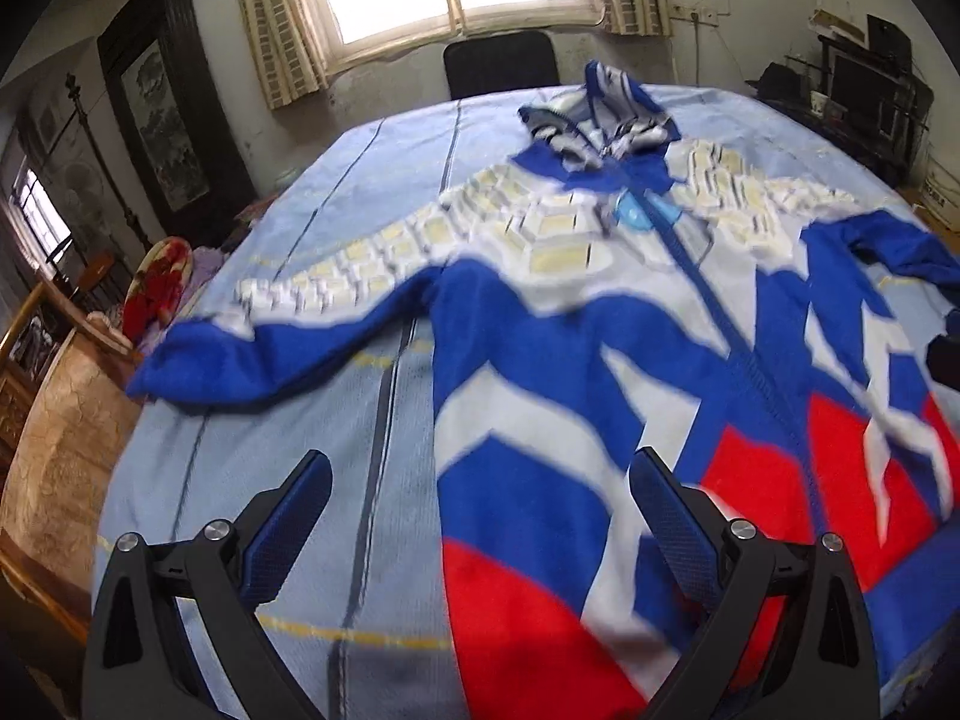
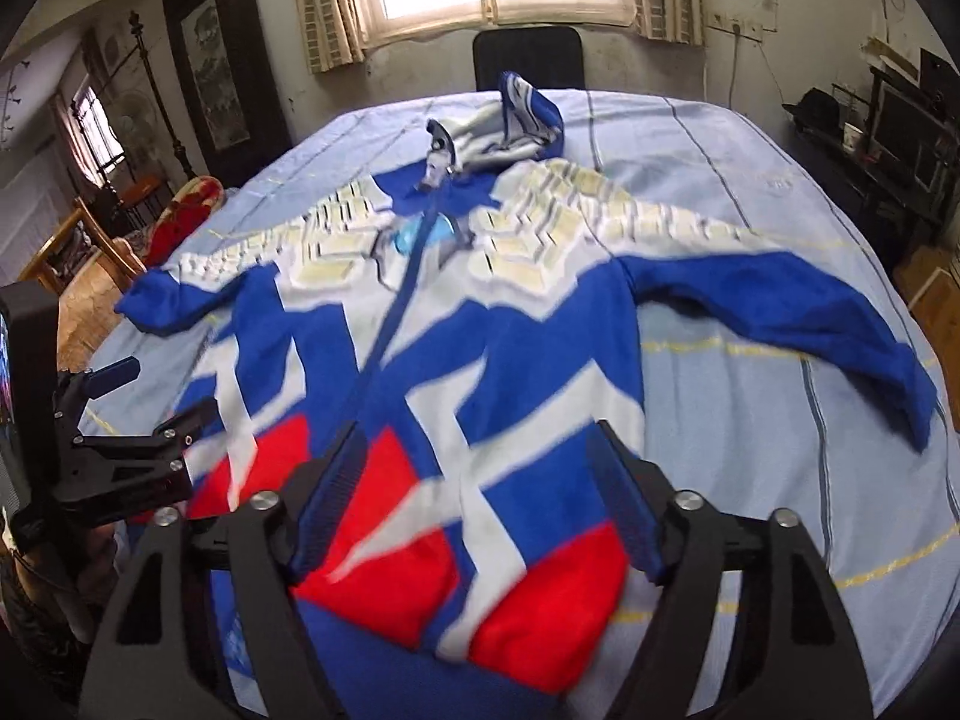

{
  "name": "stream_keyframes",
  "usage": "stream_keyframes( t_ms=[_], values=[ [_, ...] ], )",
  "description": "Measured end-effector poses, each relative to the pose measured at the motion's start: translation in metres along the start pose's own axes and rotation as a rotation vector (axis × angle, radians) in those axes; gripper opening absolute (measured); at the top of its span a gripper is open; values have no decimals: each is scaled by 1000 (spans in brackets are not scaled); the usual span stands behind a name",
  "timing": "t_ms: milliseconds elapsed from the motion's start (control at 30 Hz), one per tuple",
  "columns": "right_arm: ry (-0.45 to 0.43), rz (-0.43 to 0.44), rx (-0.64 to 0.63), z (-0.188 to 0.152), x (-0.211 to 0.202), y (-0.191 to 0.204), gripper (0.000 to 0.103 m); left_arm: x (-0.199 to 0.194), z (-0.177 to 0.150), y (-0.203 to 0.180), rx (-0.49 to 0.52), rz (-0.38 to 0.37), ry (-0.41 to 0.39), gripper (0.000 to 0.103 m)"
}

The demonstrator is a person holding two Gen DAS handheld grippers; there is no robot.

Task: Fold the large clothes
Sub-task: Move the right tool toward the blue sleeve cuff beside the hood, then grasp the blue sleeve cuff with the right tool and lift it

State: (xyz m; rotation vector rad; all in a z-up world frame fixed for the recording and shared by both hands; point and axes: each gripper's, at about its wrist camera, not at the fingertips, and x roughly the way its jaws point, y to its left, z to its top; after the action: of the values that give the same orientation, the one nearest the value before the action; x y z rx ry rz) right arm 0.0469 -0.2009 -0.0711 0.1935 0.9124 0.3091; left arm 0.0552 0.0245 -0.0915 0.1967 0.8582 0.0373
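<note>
A large hooded zip jacket [image 1: 540, 324], blue, white and red with cream quilted shoulders, lies spread face up on the bed, sleeves out to both sides; it also shows in the right wrist view [image 2: 480, 330]. My left gripper [image 1: 480, 468] is open and empty, hovering over the jacket's lower left edge. My right gripper [image 2: 474, 450] is open and empty above the red lower hem. The left gripper also shows at the left edge of the right wrist view [image 2: 156, 402]. The hood [image 2: 516, 126] lies bunched at the far end.
The jacket rests on a light blue striped bedsheet [image 1: 288, 450] [image 2: 750, 420]. A black chair [image 1: 498, 63] stands under the window at the far end. A wooden bed frame [image 1: 54, 450] and red cushion [image 1: 153, 294] are left; dark shelves [image 2: 888, 126] stand right.
</note>
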Motion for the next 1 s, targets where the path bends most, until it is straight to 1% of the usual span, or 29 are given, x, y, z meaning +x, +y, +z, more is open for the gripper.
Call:
stream_keyframes(
  t_ms=[100,133,200,233,267,333,367,400,433,467,500,567,633,733,800,867,933,1000],
  values=[
    [2,20,43,28,17,-5,82,4,34,-3,-1,-62,-13,100],
    [9,25,54,35,24,-6,82,9,45,-5,-3,-72,-16,100],
    [40,21,80,50,48,-11,82,22,61,-15,10,-98,-16,100],
    [69,22,85,55,65,-13,82,34,68,-23,34,-111,0,100],
    [102,21,91,57,79,-15,82,46,70,-29,49,-98,19,100],
    [182,25,130,56,107,-25,82,81,69,-45,91,-42,95,100],
    [179,45,148,55,111,-30,82,96,65,-50,105,-24,137,100],
    [163,37,147,56,106,-32,82,93,65,-46,69,-31,88,100],
    [151,31,149,56,99,-35,82,94,67,-46,75,-27,105,100],
    [103,46,167,57,85,-44,82,97,68,-47,92,-30,127,100],
    [59,55,190,57,72,-54,82,95,69,-46,90,-26,121,100],
    [-16,52,273,54,44,-89,82,90,77,-46,91,-6,79,100],
    [-57,35,392,42,24,-131,83,87,86,-50,108,-1,53,100],
    [-79,17,594,12,3,-196,83,93,105,-58,122,3,21,100],
    [-82,17,676,0,-3,-222,83,103,114,-63,121,0,20,100],
    [-90,23,761,-10,-4,-242,84,116,116,-65,102,-14,34,100],
    [-106,39,819,-13,-2,-255,88,128,110,-63,93,-23,74,100],
    [-123,18,855,-10,2,-265,89,130,107,-54,56,-54,74,100]
  ],
)
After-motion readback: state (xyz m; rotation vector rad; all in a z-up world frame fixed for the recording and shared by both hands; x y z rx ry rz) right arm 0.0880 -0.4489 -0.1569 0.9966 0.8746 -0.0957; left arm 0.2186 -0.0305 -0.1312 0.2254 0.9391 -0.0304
